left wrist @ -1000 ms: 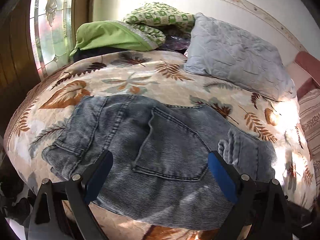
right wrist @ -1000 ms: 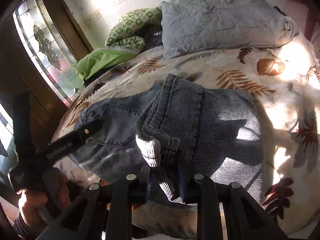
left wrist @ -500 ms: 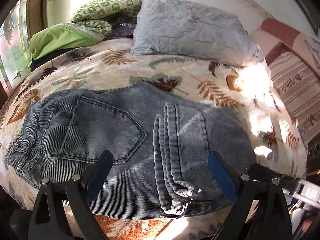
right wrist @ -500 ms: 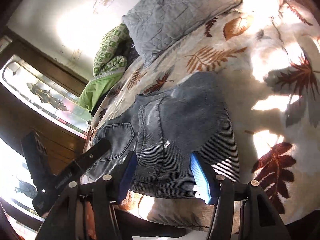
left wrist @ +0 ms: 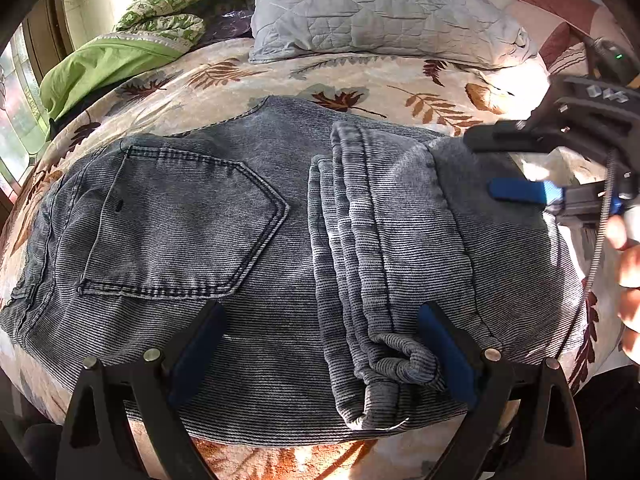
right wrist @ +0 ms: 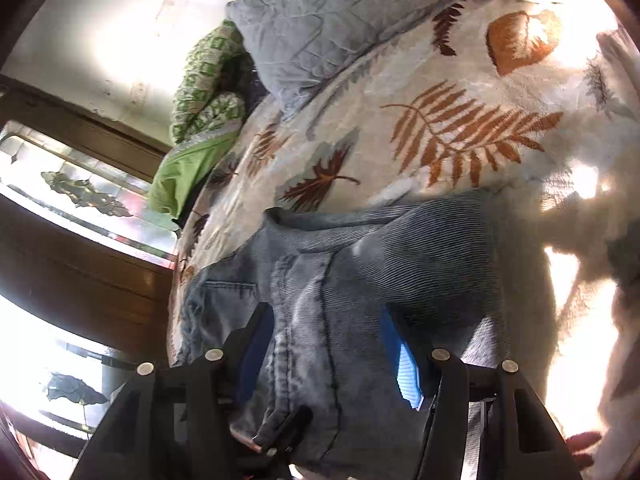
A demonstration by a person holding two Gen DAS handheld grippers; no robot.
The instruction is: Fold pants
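Pants (left wrist: pixel 280 240) folded on bed — beneath both gaping hand-held grippers

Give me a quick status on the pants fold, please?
Left gripper open, right gripper open. Jeans folded on bed, cuffs on top. Nothing obstructing.

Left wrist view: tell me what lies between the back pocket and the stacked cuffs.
Only bare denim of the jeans; nothing else lies between the pocket and the cuffs in that view.
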